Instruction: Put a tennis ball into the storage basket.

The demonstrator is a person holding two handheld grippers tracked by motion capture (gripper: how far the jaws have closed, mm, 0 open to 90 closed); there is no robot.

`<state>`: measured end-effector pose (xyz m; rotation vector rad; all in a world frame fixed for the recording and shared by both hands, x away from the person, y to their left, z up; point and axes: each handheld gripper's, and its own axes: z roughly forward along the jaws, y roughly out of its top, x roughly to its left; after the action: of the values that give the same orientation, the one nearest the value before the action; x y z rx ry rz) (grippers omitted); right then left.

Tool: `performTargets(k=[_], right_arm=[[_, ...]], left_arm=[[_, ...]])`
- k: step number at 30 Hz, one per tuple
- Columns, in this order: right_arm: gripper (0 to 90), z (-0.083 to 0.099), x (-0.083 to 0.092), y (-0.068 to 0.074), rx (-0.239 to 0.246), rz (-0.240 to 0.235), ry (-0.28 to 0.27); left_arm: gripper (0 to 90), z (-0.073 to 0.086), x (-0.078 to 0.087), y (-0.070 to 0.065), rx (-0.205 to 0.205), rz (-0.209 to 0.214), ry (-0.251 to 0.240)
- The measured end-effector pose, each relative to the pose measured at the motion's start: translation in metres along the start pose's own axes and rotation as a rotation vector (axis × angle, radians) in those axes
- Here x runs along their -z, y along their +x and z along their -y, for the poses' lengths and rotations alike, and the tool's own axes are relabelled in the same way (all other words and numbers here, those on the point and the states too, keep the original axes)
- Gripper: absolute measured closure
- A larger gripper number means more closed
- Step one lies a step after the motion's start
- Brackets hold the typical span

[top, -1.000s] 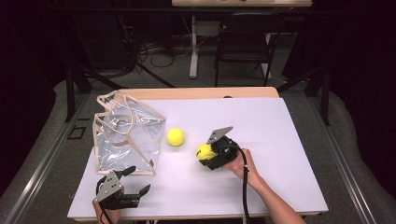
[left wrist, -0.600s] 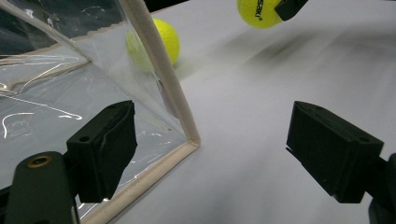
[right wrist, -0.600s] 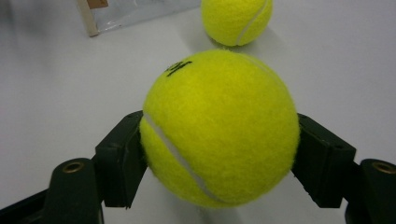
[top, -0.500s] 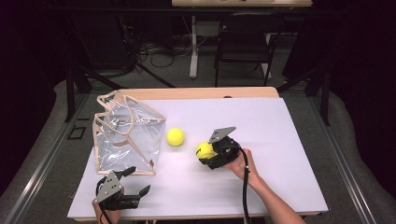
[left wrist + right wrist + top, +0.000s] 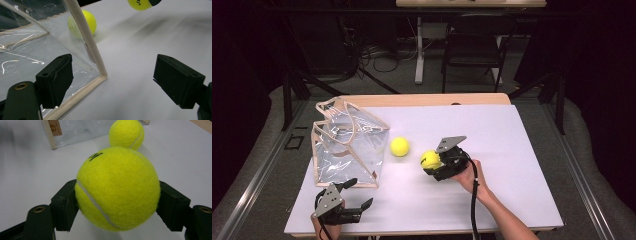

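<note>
Two hand-held grippers: right (image 5: 432, 161) level, clamps tennis ball (image 5: 117, 187); left (image 5: 112, 80) apparently low, gapes.

Left gripper (image 5: 354, 195) — black body, two black block-shaped jaws, each pad with a small round screw hole in its face; brass-coloured ring set in the arm below the pad; grey three-cornered plate on top, dotted with small holes

Right gripper (image 5: 432, 161) — same black build, grey three-cornered plate on top, brass-ringed holes at the jaw arms; thick black cable trailing from its rear along the forearm

Person — right hand (image 5: 468, 176) and forearm bare, no sleeve or glove in view
</note>
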<state>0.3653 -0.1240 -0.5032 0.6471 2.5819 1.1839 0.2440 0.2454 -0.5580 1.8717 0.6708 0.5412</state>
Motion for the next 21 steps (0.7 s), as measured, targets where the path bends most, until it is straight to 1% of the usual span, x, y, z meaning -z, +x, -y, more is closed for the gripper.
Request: performTargets(k=[2, 6, 11, 15, 17, 21], right_arm=[[26.0, -0.0001, -0.0005, 0.001, -0.003, -0.007, -0.002], [26.1, -0.0008, -0.0012, 0.003, 0.001, -0.007, -0.006], [26.0, -0.0023, -0.0029, 0.003, 0.002, -0.012, -0.006], [26.1, -0.004, -0.0025, 0.0036, 0.002, -0.011, -0.009], [26.1, -0.0052, -0.0024, 0.0043, -0.001, -0.017, -0.016], [26.0, -0.0092, -0.0036, 0.0062, 0.009, -0.014, -0.015]], left_arm=[[16.0, -0.0002, -0.0001, 0.0, -0.005, 0.002, 0.003], [16.0, -0.0008, 0.0003, -0.0017, -0.002, -0.002, 0.002], [16.0, -0.0005, -0.0002, -0.0003, -0.003, -0.007, 0.005], [16.0, -0.0007, 0.0003, -0.0012, -0.001, -0.003, 0.006], [16.0, -0.0006, 0.0011, -0.0011, -0.004, -0.006, 0.004], [16.0, 0.0001, 0.0007, -0.0004, 0.001, -0.008, 0.001]])
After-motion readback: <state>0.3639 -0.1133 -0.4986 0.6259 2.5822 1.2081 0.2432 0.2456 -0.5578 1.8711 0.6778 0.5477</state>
